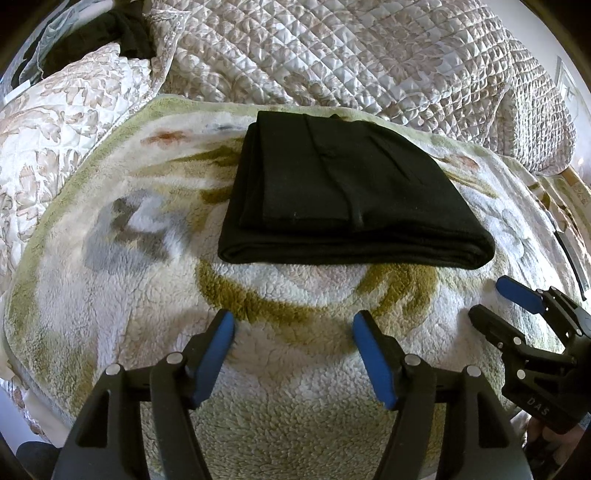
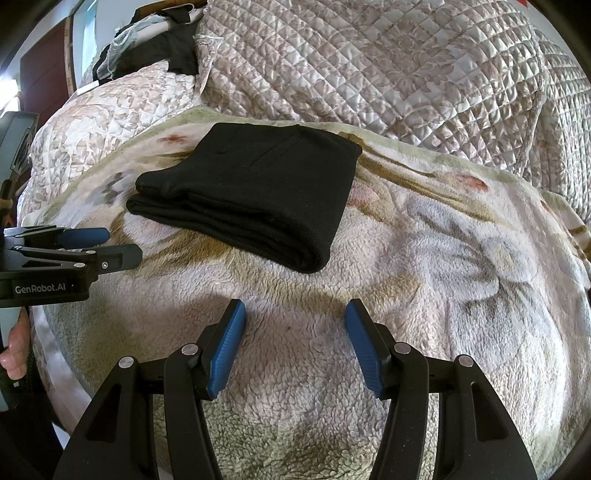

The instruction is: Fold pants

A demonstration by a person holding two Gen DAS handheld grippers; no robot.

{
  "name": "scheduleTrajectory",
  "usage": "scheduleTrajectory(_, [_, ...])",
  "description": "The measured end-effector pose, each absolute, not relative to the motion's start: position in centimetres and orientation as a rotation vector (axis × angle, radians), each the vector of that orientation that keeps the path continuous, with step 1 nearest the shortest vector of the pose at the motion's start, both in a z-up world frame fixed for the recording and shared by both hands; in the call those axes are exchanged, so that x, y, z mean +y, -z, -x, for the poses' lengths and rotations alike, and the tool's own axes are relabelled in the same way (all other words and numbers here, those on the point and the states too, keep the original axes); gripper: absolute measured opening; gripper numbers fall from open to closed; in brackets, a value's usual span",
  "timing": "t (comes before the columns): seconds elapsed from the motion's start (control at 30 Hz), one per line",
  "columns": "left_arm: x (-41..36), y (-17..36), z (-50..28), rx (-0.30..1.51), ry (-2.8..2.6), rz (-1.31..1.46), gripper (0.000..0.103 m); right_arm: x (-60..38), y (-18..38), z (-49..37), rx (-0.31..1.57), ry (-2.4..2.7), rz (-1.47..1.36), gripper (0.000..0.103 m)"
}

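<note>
The black pants (image 1: 343, 195) lie folded into a compact rectangle on a fluffy floral blanket (image 1: 155, 295); they also show in the right wrist view (image 2: 255, 192). My left gripper (image 1: 293, 321) is open and empty, hovering over the blanket just in front of the pants. My right gripper (image 2: 295, 310) is open and empty, in front of and to the right of the pants. The right gripper shows at the right edge of the left wrist view (image 1: 491, 299). The left gripper shows at the left edge of the right wrist view (image 2: 122, 243).
A quilted beige bedspread (image 1: 369, 55) is bunched up behind the blanket. A quilted pillow (image 1: 55, 122) lies at the left, with dark clothes (image 1: 110, 33) piled behind it. The blanket (image 2: 461, 277) spreads wide to the right of the pants.
</note>
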State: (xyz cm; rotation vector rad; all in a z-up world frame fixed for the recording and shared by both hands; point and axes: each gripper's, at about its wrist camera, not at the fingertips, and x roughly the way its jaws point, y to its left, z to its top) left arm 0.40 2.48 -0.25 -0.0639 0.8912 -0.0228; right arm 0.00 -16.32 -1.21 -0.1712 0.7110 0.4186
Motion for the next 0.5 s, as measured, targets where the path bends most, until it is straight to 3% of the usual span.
scheduleTrajectory(0.5, [2.68,0.28,-0.51,0.893,0.022,0.067,0.070,-16.36,1.22,-0.08,0.713,-0.420,0.171,0.057])
